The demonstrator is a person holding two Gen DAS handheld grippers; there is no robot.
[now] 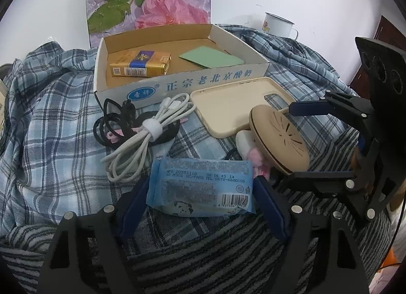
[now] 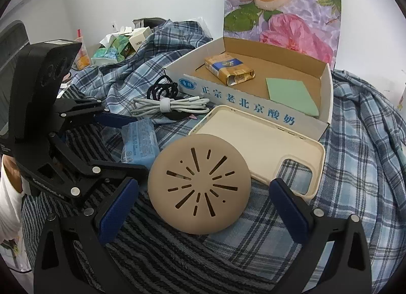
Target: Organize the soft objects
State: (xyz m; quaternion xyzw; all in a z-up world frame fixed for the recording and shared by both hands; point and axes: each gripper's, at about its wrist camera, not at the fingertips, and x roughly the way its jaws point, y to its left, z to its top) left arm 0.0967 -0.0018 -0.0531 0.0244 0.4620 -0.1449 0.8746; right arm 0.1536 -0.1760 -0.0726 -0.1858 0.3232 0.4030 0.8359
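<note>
Blue-printed "正宗老北京酸奶" cardboard box (image 1: pixel 177 86); left gripper (image 1: pixel 200 207) unclenched astride tissue pack (image 1: pixel 200 187), right gripper (image 2: pixel 203 207) released.

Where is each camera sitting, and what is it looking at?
Left wrist view: sits on the left tool, looking down at a blue plastic tissue packet between its open fingers; the right tool shows at the right.
Right wrist view: sits on the right tool, looking down at a round tan slotted disc; the left tool shows at the left.
Both show the white cardboard box, cream phone case, coiled white cable and plaid cloth.
</note>
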